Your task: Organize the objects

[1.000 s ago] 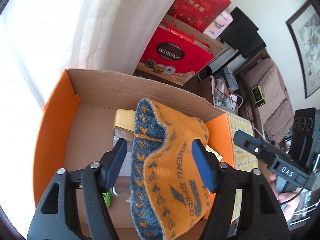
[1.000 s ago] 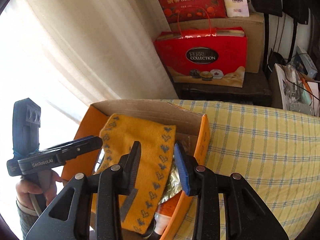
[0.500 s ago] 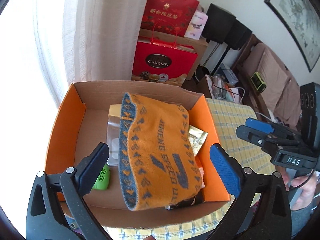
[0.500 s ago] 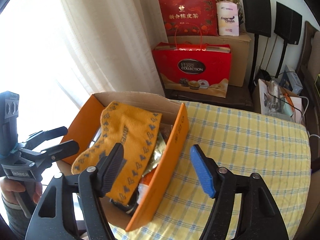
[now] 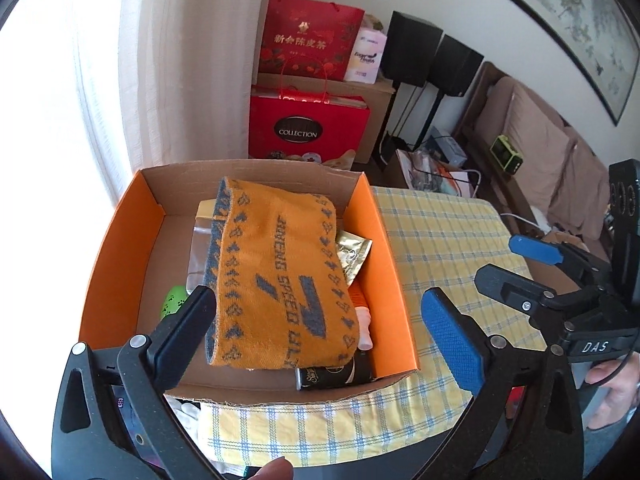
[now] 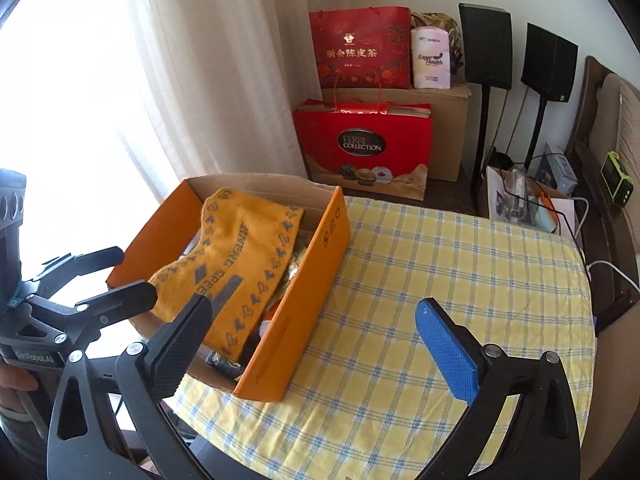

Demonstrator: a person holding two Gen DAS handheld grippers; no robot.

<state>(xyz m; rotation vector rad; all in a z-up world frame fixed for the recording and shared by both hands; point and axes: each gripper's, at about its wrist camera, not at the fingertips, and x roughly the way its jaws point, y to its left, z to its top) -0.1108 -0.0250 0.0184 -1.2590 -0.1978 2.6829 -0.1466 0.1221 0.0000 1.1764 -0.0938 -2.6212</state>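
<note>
left wrist view first: my left gripper (image 5: 318, 322) stands spread wide with nothing between its pads, the jaws having just been opening, and the orange sock (image 5: 276, 276) lies loose on top of the pile inside the orange box (image 5: 120, 240), at the left end of the checked tablecloth (image 5: 436, 236). the sock looks soft, light and floppy, so i judge it would sag and fold wherever i take it; a pinch across the grey cuff or the near edge seems the best hold, and there is nothing in it to break. under it i can see a gold packet (image 5: 354, 254), a green piece (image 5: 174, 300) and a dark can (image 5: 332, 372), so a deep grab might drag those along. the box walls stand up on all sides, so lifting clear comes before moving across. further right, my right gripper (image 6: 314, 338) is also spread wide and empty, its jaws having just been opening, hanging above the near corner of the box, and to its right the cloth is bare and gives plenty of room, though the table edge drops away at the near and right sides
</note>
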